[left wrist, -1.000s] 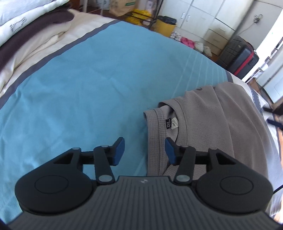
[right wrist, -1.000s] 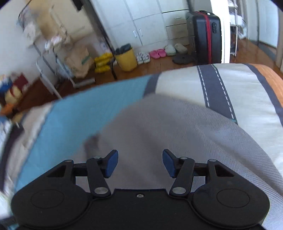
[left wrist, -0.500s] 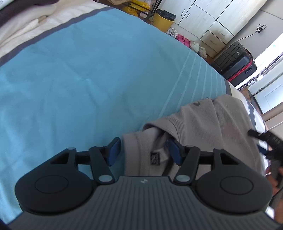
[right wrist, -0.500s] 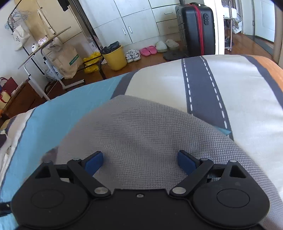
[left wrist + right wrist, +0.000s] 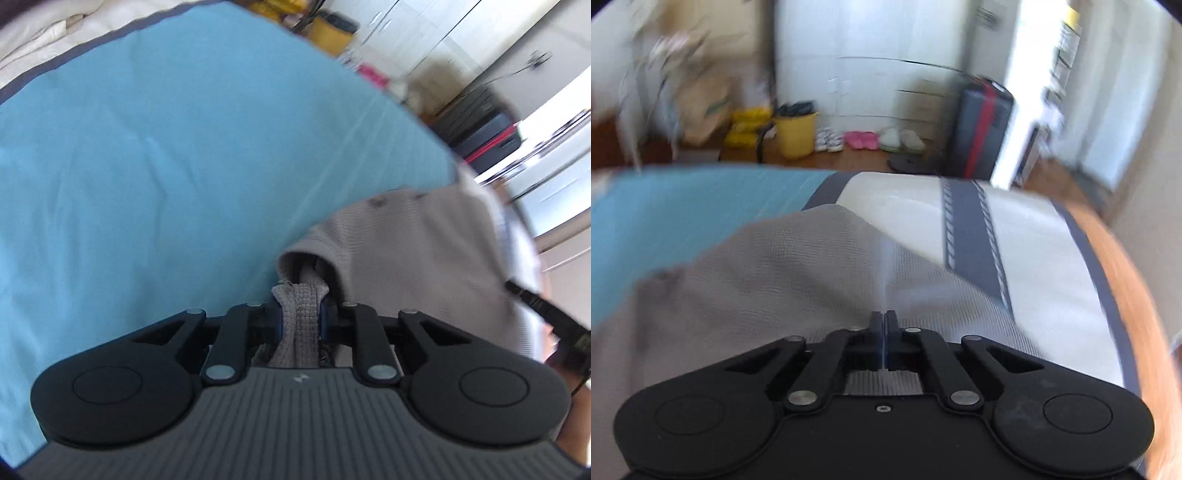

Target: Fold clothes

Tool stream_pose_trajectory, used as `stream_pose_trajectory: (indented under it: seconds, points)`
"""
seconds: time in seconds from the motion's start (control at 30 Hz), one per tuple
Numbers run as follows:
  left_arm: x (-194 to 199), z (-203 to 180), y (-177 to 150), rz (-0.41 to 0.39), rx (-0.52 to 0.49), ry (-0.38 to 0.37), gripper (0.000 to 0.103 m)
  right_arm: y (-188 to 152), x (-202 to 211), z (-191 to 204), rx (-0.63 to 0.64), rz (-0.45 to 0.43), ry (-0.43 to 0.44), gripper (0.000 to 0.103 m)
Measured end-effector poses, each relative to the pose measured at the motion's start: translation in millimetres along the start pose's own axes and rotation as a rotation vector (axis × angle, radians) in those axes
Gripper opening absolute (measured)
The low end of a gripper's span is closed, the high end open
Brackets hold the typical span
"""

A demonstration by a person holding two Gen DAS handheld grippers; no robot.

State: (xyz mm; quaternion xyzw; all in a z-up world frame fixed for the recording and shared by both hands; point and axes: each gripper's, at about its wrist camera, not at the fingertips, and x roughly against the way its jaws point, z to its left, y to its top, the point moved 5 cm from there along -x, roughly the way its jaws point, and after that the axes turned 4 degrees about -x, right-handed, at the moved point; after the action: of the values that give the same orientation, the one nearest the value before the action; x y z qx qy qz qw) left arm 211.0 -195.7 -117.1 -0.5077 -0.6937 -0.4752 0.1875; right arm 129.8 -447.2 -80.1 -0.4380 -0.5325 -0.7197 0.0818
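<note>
Plainly, the grey knit shirt [image 5: 417, 254] lies on the bed, at the seam where the blue sheet [image 5: 166, 158] meets the cream striped sheet [image 5: 1027, 236]. The left tool [image 5: 299, 317] is clamped on a bunched fold of the shirt's ribbed edge, the cloth squeezed tight between both blue pads and bulging above them. The right tool [image 5: 884, 325] has its pads pressed together with shirt fabric running up to them; a thin ridge of cloth rises from the pads, so it seems to pinch the shirt, though the grip itself is hidden under the tool's body.

To the left of the shirt the blue sheet spreads wide and bare as far as its dark border, with rumpled white bedding [image 5: 55, 33] past that. Right of the shirt the cream sheet carries a dark stripe, then ends at an orange band along the bed's edge [image 5: 1123, 280], close by. Beyond the shirt, past the far edge of the bed, sit a yellow bin [image 5: 796, 133], pink slippers [image 5: 862, 139] and a black suitcase with a red stripe [image 5: 979, 129] on the floor.

Both views are smeared by motion. The shirt's near part is cut off behind each tool's body, and its right portion in the left wrist view fades into glare. A dark object at that view's right margin is too blurred to name.
</note>
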Motion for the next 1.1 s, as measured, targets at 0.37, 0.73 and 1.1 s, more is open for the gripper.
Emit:
stream_pose_trajectory:
  seconds: [0.37,0.73,1.1]
  points:
    - [46,-47,-65,-0.030,-0.076,-0.323,0.014,-2,81,-70,-0.134,0.021,0.202,0.020]
    - [12,-60,-122,0.097,-0.068,-0.288,0.013,-17,19,24,-0.025,0.276,0.559,0.090]
    - [57,-45,-103,-0.036,-0.112,-0.273,0.019,-12,61,-3,0.014,0.121,0.351,0.005]
